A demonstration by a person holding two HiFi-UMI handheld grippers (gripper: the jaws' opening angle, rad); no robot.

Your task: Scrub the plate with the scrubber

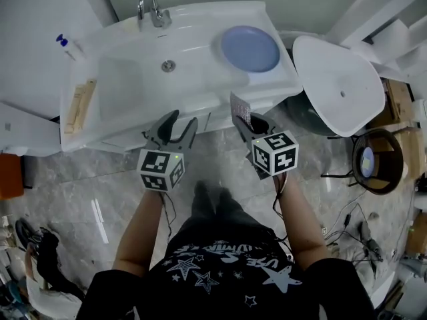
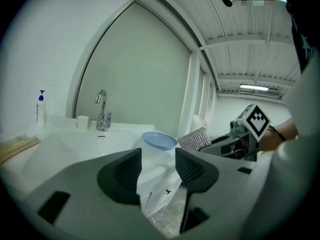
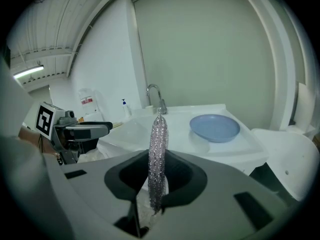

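Plate (image 1: 250,49) is seen flat on the sink surface (image 1: 200,29), right of the basin (image 1: 133,79). Scrubber (image 3: 158,149) is clamped upright, edge-on, in the right gripper (image 1: 245,122) jaws. Left gripper (image 1: 183,120) jaws are spread, nothing between them. Both grippers are held before the sink, apart from the plate.

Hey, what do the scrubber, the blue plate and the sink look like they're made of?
Scrubber: seemingly a thin pad covered in silvery metallic mesh; its woven surface glitters. What is inside cannot be told.
Plate: likely plastic or melamine, pale blue and matte, with only soft, dull highlights.
Sink: looks like glazed white ceramic, smooth and glossy, though moulded resin can't be ruled out.
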